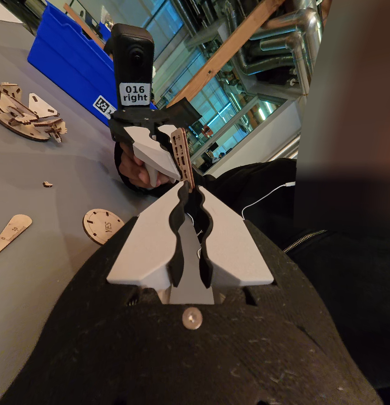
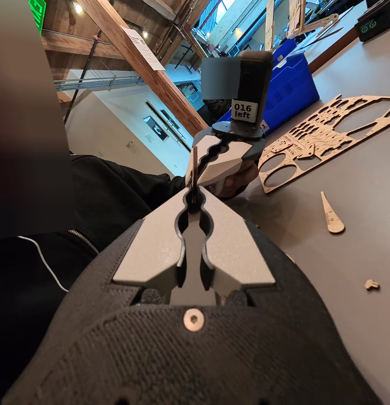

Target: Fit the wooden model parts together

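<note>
Slotted plywood strip [image 1: 181, 153]: thin, pale face, dark burnt edges, rows of small slots. Held up off the grey table [image 1: 58, 175], standing roughly upright; seen face-on from the left wrist, edge-on from the right wrist.

Lower end of strip: pinched from two sides. Left gripper [image 1: 189, 187] closed on it, grey fingertips almost meeting, strip end just inside the black wavy pads. Right gripper [image 2: 193, 189] likewise clamped on the same end, dark edge of the strip caught between its pads. Tips of the two grippers nearly touching at the strip. Upper end of strip free, nothing against it.

Around the strip:
- Behind it, away from the table: black jacket [image 1: 321, 219] with zip, white cable [image 1: 262, 197] across it. Close, little room on that side.
- Below and beside it: a hand on each gripper's handle, right hand [image 1: 137, 168], left hand [image 2: 233, 182], both low near the table top.
- Nearest loose piece: round plywood disc [image 1: 102, 225], flat on the table, partly hidden by the left gripper's body.
- Farther out: tapered plywood gauge [image 2: 334, 219] with scale marks, and a small plywood scrap [image 2: 372, 285], well apart from each other.
- Farther still: cut-out plywood sheet [image 2: 321, 142], flat, large round holes toward the strip; partly assembled plywood model [image 1: 25, 116] on a round base.
- Farthest: blue bin [image 1: 69, 61] at the far side of the table.

Bare grey table between strip and gauge, and between strip and model: open room there.
</note>
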### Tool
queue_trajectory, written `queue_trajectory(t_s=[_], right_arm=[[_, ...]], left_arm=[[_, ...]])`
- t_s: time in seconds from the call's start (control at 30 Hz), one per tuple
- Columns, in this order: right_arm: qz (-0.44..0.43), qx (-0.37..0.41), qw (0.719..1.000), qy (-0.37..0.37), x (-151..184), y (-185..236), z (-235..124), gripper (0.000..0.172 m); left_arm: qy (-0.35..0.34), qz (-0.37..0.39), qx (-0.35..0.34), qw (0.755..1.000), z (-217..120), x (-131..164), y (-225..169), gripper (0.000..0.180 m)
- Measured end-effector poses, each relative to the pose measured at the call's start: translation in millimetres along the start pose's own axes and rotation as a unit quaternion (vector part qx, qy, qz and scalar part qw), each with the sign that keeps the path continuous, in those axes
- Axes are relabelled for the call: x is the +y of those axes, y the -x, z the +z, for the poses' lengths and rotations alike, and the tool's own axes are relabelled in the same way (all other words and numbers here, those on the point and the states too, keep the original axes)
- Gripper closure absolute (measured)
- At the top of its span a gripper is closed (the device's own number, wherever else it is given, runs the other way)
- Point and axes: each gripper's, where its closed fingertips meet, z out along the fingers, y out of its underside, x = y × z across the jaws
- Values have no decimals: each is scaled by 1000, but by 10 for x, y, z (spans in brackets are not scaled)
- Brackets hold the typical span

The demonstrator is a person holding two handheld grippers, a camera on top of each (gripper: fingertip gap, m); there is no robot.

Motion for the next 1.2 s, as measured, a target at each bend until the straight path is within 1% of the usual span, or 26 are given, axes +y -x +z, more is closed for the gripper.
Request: queue_trajectory(t_s=[0.47,0.67,0.8,0.97,1.2], right_arm=[[26,-27,999,-13,-2,5,1,172],[-14,15,1000,-19,-45,-35,-8,171],[-51,55,996,-39,-110,-96,-32,171],[-64,93,993,-31,-106,-179,-46,162],[-96,131,987,-16,-84,-231,-38,160]], left_arm=[[0,8,3,1000,3,15,-12,178],[-9,36,-21,999,-11,-29,31,178],[-34,26,-35,998,-29,-99,100,179],[-47,14,-40,998,-36,-118,161,180],[-37,46,-83,995,-26,-107,211,180]])
